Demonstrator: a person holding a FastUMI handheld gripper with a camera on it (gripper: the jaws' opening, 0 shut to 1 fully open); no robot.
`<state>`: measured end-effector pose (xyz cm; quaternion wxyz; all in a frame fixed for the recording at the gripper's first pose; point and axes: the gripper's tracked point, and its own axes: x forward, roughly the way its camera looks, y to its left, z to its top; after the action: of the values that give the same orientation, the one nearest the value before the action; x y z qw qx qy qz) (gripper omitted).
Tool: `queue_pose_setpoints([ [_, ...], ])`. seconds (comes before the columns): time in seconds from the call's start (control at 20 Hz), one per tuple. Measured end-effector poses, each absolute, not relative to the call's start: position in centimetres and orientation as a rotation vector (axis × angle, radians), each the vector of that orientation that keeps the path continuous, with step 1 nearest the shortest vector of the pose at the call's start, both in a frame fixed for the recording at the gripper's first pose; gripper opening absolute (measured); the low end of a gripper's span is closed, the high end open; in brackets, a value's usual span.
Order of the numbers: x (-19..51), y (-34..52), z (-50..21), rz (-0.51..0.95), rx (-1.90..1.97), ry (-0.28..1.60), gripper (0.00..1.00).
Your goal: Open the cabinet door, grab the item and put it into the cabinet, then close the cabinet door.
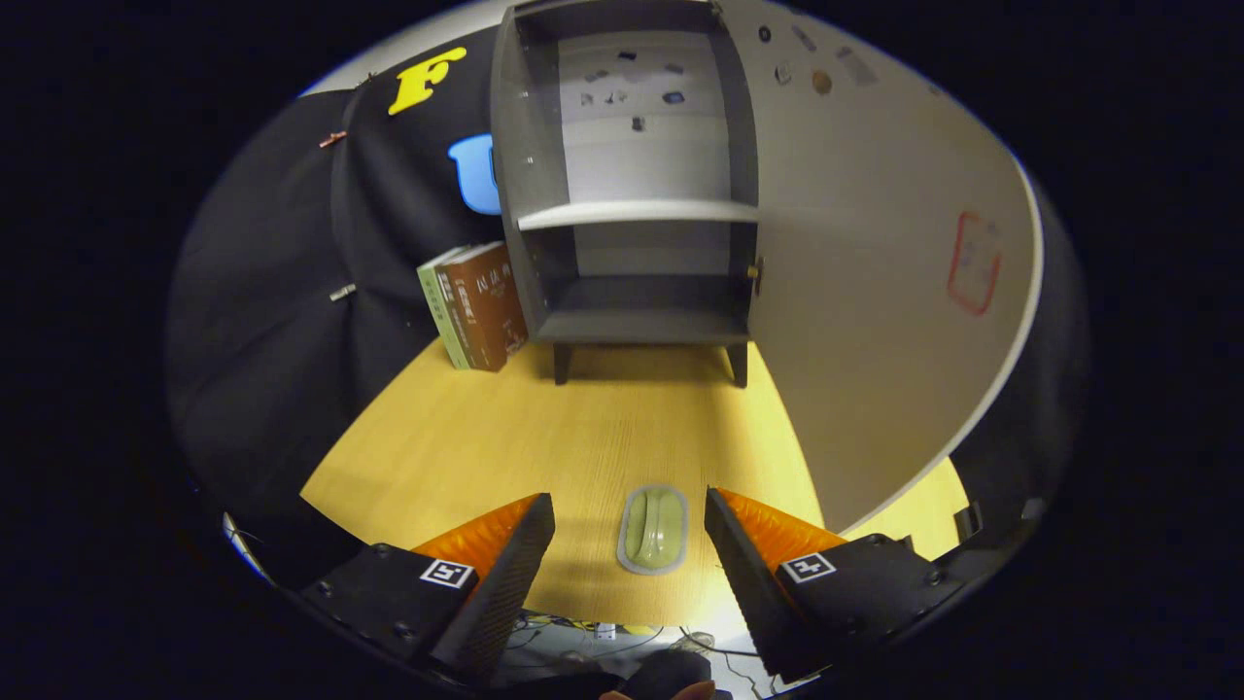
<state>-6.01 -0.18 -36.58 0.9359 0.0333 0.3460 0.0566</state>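
A grey cabinet (632,194) stands at the far side of the wooden table (583,428) with its door (875,292) swung wide open to the right. Inside it a pale shelf (637,212) splits an upper and a lower compartment, and both look bare. A small pale green oval item (653,528) with a grey rim lies flat on the table near its front edge. My gripper (630,535) is open, and the item lies between its two fingertips, touching neither finger.
Books (476,306), green and brown, stand upright against the cabinet's left side. The open door reaches forward along the table's right side, close to my right finger (739,554). Cables (603,637) lie on the floor below the table's front edge.
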Motion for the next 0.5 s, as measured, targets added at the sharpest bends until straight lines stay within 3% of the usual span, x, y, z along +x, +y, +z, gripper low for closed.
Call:
queue_pose_setpoints([
  [0.4, -2.1, -0.4, -49.2, 0.026, 0.054, 0.871, 0.98],
  [0.5, -2.0, -0.6, -51.2, 0.006, 0.046, 0.899, 0.92],
])
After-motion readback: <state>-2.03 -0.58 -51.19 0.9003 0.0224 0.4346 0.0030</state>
